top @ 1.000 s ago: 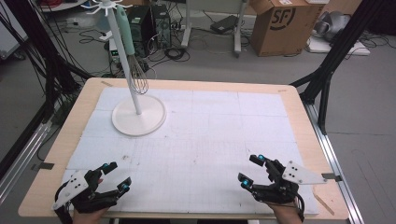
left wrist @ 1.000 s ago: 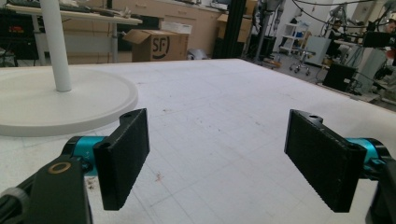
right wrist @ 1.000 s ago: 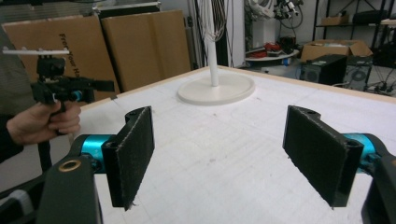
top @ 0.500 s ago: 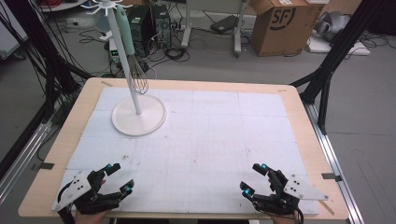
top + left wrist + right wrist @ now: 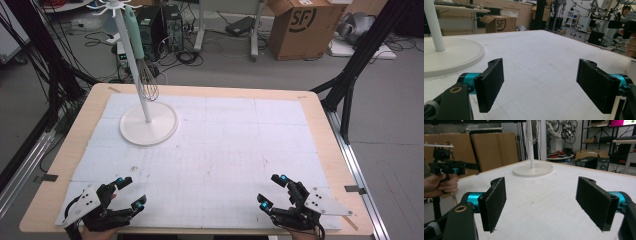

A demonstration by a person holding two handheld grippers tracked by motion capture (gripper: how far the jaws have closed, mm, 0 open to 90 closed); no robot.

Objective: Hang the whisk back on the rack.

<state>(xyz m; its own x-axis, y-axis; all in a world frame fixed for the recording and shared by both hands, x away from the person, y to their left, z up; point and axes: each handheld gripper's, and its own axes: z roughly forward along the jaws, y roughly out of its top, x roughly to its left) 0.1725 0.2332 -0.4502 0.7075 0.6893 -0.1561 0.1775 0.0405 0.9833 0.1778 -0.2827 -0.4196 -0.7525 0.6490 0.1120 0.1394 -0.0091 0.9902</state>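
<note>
A white stand (image 5: 148, 123) with a round base and a thin pole rises at the back left of the table; a whisk (image 5: 146, 80) with a pale green handle hangs from its top hooks. My left gripper (image 5: 131, 192) rests open near the front left edge, nothing between its pads (image 5: 489, 83). At the front right, my right gripper (image 5: 273, 189) is open too, with bare mat between its pads (image 5: 495, 201). The stand's base (image 5: 447, 58) lies just ahead of the left gripper, and the stand (image 5: 533, 168) appears far off in the right gripper view.
A white gridded mat (image 5: 220, 150) covers the wooden table (image 5: 330, 150). In the right gripper view a hand holds the other gripper (image 5: 445, 167) at the left. Beyond the table stand a cardboard box (image 5: 300, 27), cables and black frame legs.
The right gripper has drawn back a little toward the front edge and lies flatter. The left gripper has stayed in place, and the stand and whisk have not moved.
</note>
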